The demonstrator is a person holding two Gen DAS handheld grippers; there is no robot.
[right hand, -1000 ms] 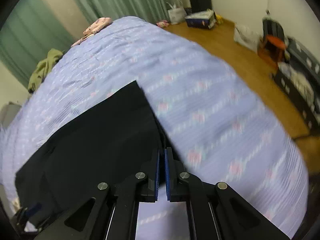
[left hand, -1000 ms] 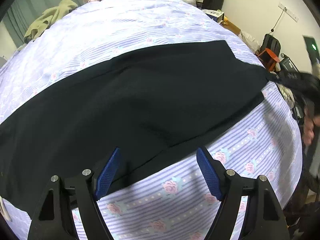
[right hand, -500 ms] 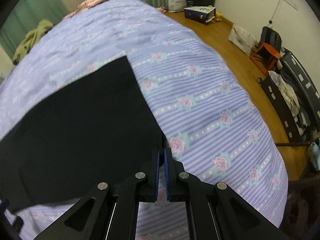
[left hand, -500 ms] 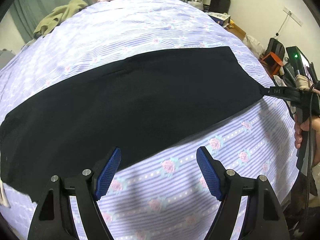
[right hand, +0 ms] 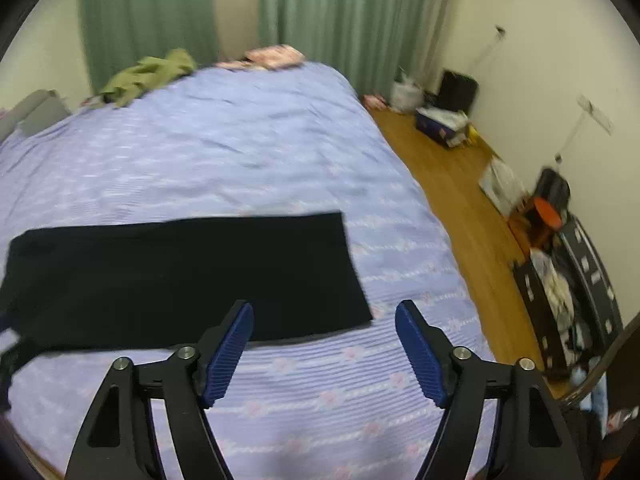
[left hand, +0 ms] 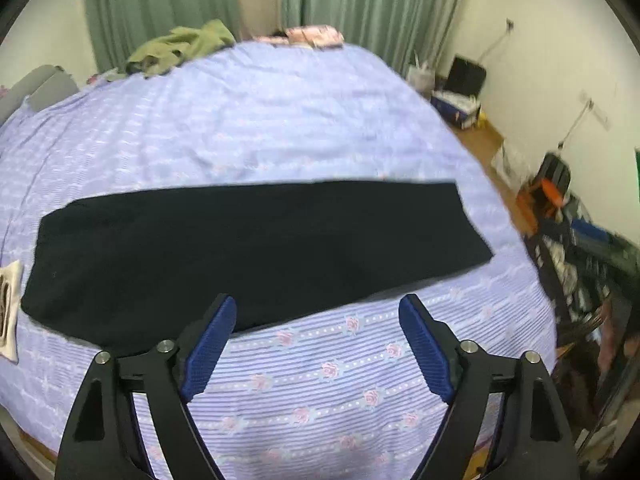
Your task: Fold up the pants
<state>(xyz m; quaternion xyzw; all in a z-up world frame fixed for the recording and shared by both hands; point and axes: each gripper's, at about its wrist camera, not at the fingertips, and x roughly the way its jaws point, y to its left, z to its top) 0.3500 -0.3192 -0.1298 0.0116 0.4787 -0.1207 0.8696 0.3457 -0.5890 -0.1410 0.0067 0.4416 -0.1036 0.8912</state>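
Note:
The black pants [left hand: 256,248] lie flat in a long band across the lilac flowered bed [left hand: 280,128], folded lengthwise. My left gripper [left hand: 316,320] hangs above the pants' near edge, its jaws opening, nothing between the blue pads [left hand: 208,350]. In the right wrist view the pants [right hand: 180,272] fill the lower left, with their right end near the middle. My right gripper [right hand: 324,324] is raised above that end's near corner; its jaws are opening and hold nothing.
A green garment [left hand: 180,46] and a pink one [left hand: 316,35] lie at the bed's far end by green curtains [right hand: 320,12]. A wooden floor [right hand: 460,184] with boxes, bags and shelves runs along the right. A beige item [left hand: 10,308] lies at the bed's left edge.
Both grippers rose and drew back from the bed. The right gripper, shut on the pants' corner before, let go and opened. The pants now lie flat and straighter.

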